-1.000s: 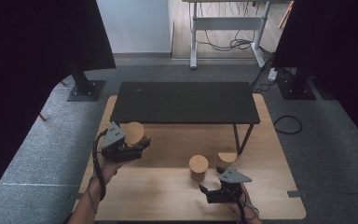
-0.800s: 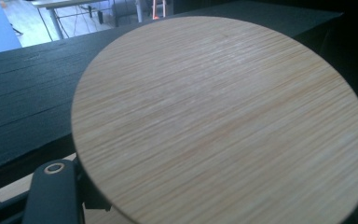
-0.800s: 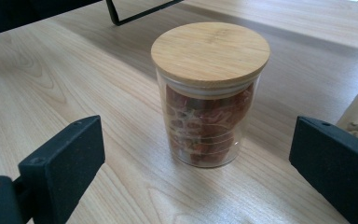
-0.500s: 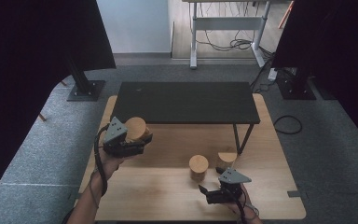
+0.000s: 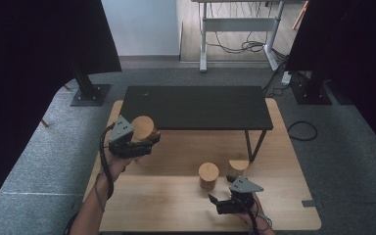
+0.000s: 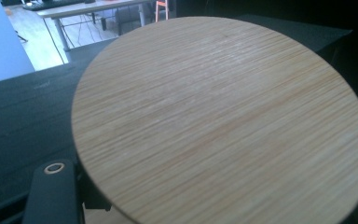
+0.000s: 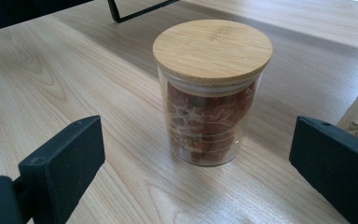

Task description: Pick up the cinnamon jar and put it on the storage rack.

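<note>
Since the earlier frames, the left gripper [image 5: 144,143] has been carried up and toward the black shelf [image 5: 196,107], the held jar [image 5: 143,128] going with it; the right gripper [image 5: 219,203] has kept its place. The left jaws are closed on this jar below its bamboo lid [image 6: 219,121], which is seen large and close in the left gripper view, with the shelf top just beyond it. The jar is held clear of the table [image 5: 176,196], near the shelf's front left corner.

The right gripper is held low over the table with its jaws spread wide and nothing between them. Just ahead of it stands a second jar [image 7: 212,93], lidded, upright, with reddish contents, apart from both jaws. A third jar [image 5: 237,166] stands beside that one, close to the shelf's leg [image 5: 253,144].

From here, a knock against the shelf edge is judged the main risk: the held jar is still close to that edge, and too little lift would bring the glass against it. The grip is taken on smooth glass, so a slip or tilt is possible if the hand is swung fast. The lid may only rest on its jar and could be shed by a jolt.

Nothing stands on the shelf where the jar would be set. For the right gripper, the third jar and the leg crowd the far side of its target.
</note>
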`<state>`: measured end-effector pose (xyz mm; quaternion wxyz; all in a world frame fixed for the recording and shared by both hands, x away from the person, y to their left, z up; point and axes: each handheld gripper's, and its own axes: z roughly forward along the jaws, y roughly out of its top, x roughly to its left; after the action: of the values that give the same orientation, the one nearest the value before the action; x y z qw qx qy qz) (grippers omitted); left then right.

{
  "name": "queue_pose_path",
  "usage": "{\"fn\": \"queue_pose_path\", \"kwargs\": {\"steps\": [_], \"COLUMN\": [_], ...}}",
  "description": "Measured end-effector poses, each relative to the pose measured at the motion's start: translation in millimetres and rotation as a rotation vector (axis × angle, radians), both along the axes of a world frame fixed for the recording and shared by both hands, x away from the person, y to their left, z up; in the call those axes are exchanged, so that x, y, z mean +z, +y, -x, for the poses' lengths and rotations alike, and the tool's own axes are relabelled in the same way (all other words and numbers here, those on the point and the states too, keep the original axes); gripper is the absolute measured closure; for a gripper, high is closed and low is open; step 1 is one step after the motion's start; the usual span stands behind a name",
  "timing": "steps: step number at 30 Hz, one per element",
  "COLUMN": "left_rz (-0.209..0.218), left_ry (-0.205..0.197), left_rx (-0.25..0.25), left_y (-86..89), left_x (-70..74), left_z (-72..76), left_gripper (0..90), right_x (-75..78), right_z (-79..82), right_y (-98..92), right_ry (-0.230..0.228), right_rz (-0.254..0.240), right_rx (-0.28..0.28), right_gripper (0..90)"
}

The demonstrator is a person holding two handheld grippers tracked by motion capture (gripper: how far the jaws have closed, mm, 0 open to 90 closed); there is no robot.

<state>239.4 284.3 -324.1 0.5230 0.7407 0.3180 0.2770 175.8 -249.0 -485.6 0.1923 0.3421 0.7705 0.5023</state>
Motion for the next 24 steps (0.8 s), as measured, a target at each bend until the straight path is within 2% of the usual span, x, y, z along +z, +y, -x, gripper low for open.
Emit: {"fn": "queue_pose_path", "kwargs": {"steps": [20, 24], "left_rz": [-0.014, -0.028], "left_ry": [-0.003, -0.009], "left_rx": [0.001, 0.01], "left_y": [-5.4, -7.7], "left_x": [12.5, 13.9], "left_z": [-9.2, -9.9], "left_gripper": [25.1, 25.2], "right_x": [0.8, 0.8], "right_z": [0.8, 0.9], "right_y": [-1.5, -1.1], "right_ry": [-0.005, -0.005], "right_rz": [-0.001, 0.0], "right_rx": [0.005, 0.007], "right_gripper": [2.5, 2.5]}}
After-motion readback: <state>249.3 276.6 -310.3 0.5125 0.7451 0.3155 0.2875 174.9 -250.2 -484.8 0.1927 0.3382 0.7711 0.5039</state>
